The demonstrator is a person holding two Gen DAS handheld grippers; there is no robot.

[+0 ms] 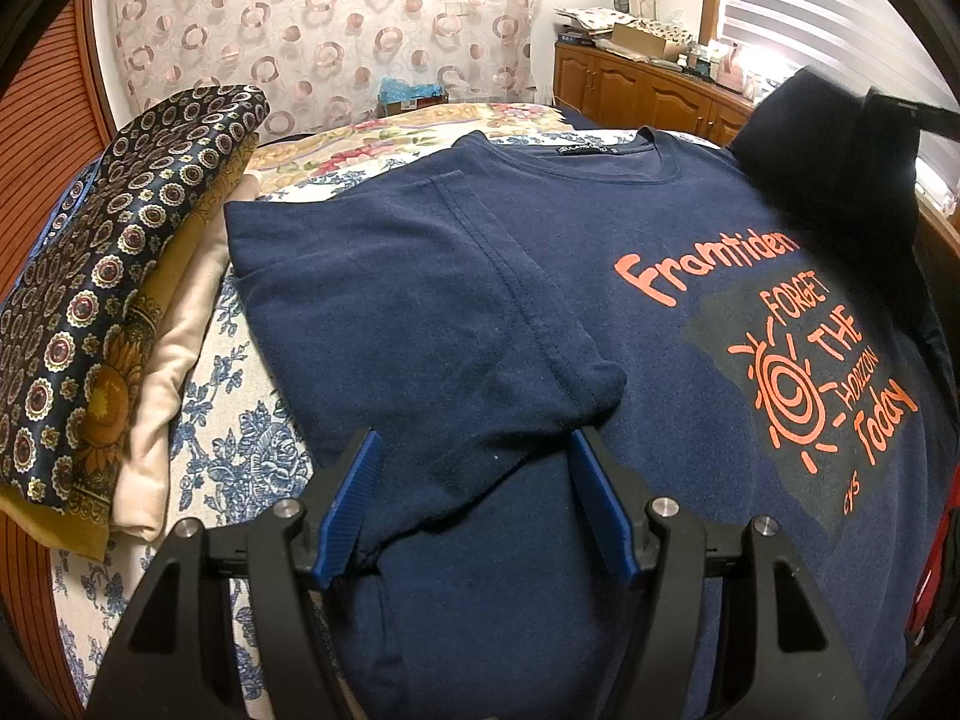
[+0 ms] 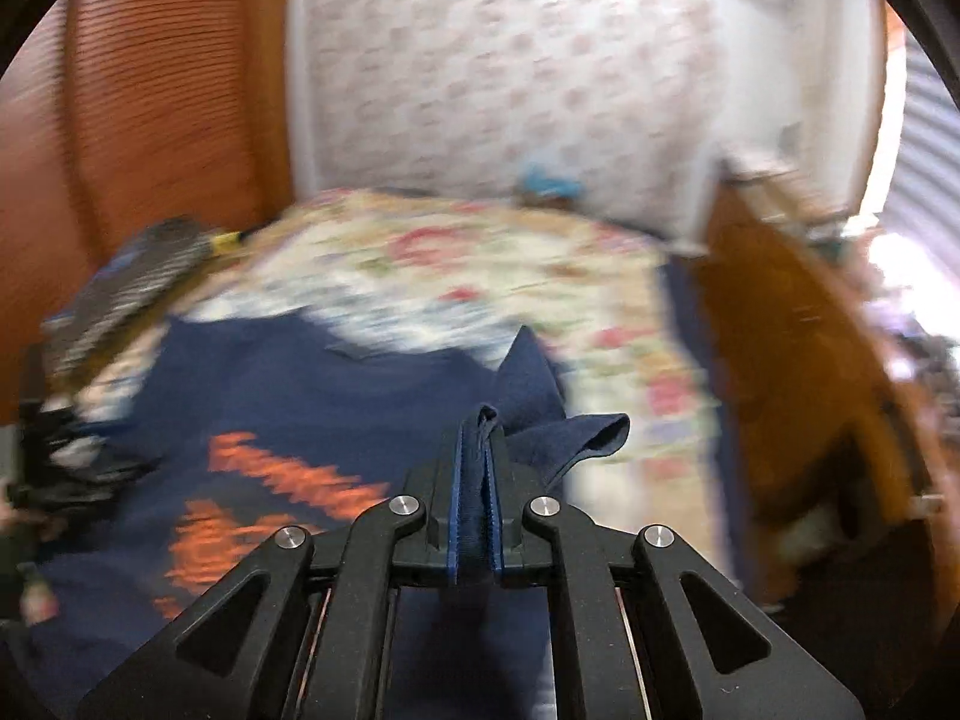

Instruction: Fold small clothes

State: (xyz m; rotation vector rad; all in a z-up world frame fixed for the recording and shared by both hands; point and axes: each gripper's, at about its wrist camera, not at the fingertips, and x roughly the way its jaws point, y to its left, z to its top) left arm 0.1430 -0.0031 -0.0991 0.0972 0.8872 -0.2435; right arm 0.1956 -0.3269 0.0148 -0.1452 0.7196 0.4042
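Right tongs (image 2: 474, 420) clamp 1 navy T-shirt's (image 1: 480, 252) sleeve; left tongs (image 1: 474, 450) wide.

the t-shirt (image 1: 432, 300) is navy blue, printed with orange lettering and an orange sun (image 1: 786, 396) on a darker patch. left of the t-shirt, the top folded cloth (image 1: 108, 276) is dark navy with gold and maroon ringed medallions over a mustard sunflower border; under it lies a plain cream cloth (image 1: 174, 348). the bedsheet (image 1: 240, 438) beside the t-shirt is white with blue flowers, turning cream with pink and green flowers beyond its collar. behind, the curtain (image 1: 324, 30) is pale with coppery rings. the gripper pads (image 1: 354, 504) are blue on black.
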